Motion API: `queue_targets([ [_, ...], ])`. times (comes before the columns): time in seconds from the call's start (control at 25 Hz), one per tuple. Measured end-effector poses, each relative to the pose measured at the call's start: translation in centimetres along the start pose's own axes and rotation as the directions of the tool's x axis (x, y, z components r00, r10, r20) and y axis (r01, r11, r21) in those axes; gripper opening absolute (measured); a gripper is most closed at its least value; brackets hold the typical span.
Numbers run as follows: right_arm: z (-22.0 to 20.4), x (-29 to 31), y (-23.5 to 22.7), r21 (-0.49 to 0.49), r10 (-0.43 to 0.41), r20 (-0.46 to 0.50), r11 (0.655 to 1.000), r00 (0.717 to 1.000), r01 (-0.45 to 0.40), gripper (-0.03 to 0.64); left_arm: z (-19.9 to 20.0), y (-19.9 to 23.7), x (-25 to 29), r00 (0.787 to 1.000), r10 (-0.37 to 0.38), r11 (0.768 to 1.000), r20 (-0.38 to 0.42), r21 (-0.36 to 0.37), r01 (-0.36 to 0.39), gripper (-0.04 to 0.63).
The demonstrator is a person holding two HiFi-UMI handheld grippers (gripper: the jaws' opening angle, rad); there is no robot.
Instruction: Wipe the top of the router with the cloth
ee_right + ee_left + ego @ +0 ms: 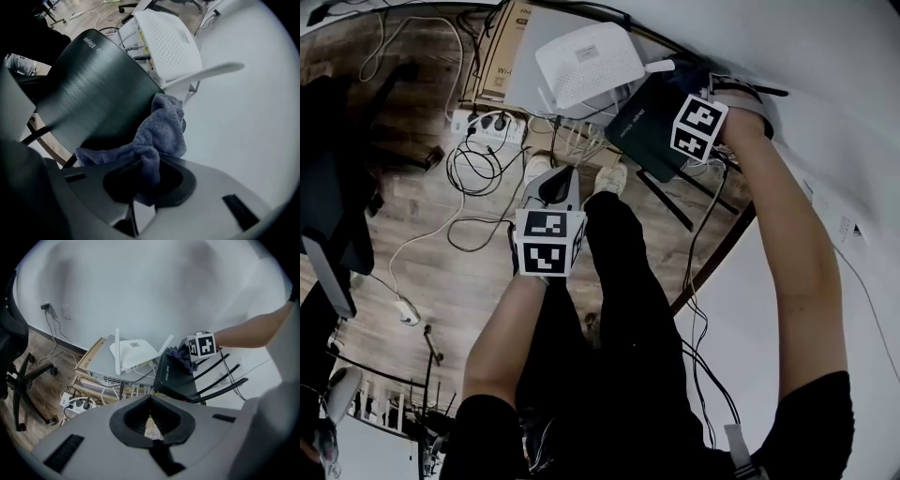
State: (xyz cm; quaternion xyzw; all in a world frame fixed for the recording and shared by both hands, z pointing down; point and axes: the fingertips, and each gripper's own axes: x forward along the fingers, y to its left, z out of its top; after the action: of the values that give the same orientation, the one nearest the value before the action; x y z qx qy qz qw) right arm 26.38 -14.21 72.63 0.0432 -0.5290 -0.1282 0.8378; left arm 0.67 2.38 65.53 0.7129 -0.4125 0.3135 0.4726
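Observation:
A black router lies at the edge of the white table, its flat top facing up and its antennas sticking out toward me. My right gripper is at the router's far end, shut on a blue-grey cloth. The cloth bunches against the router's top at its far corner. My left gripper hangs over the floor in front of the router, clear of it. Its jaws meet with nothing between them.
A white router sits on a grey box just beyond the black one, one white antenna close to the cloth. A cardboard box, a power strip and loose cables lie on the wooden floor. An office chair stands at left.

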Motion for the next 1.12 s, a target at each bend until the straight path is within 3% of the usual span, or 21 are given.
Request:
queue_targets([
  [0.2,1.9,-0.5,-1.6,0.013,-0.041,0.064,0.999,0.997,0.040,0.041,0.3,0.6,-0.1,1.000,0.008,1.000,0.006,-0.004,-0.008,0.002],
  [0.76,4.5,-3.4,1.6,0.040,0.035,0.203,0.998,0.979,-0.044,0.040,0.4,0.7,-0.3,1.000,0.007,1.000,0.011,0.003,-0.007,0.002],
  [1.12,7.9,-7.0,6.5,0.017,0.140,0.346,0.988,0.928,-0.156,0.040,-0.4,0.4,-0.5,1.000,0.003,1.000,0.003,0.013,-0.003,0.002],
])
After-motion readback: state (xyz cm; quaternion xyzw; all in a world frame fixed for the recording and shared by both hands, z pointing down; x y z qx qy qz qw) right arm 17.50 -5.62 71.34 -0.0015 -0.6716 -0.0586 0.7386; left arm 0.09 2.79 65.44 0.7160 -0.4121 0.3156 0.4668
